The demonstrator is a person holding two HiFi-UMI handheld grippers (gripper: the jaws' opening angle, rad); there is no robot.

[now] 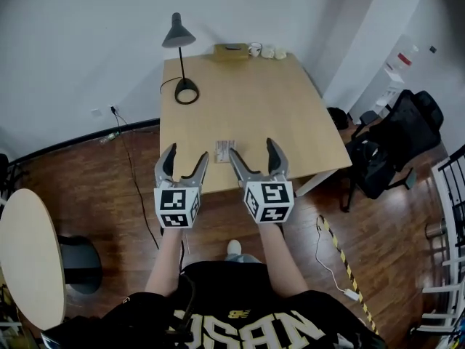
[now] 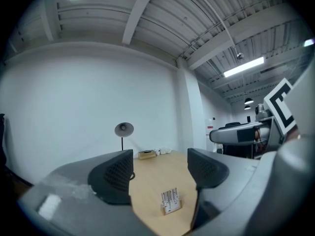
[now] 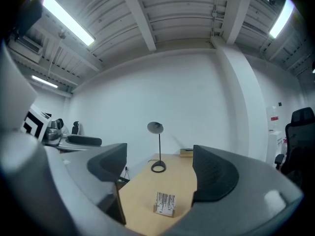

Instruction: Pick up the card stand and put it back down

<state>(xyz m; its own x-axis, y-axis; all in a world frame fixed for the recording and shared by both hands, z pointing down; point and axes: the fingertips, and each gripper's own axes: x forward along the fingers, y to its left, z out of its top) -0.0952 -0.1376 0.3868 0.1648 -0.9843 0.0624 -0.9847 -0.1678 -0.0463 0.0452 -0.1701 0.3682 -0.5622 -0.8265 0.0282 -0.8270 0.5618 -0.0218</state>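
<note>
Little legible here. My black shirt [image 1: 247,327]: large white block letters, cut off by the frame edge, so I can't be sure of the word. Card stand [image 3: 165,204] on the bench [image 1: 247,107]: dark barcode-like stripes only, any print too small to read.

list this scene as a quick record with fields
table: light wood, against a white wall
card stand: upright on the table near its front edge, nothing touching it
left gripper: open, empty, stand ahead of it
right gripper: open, empty, stand ahead of it
lamp: black, far left of table
box: at the far edge
task state: stand not yet picked up
</note>
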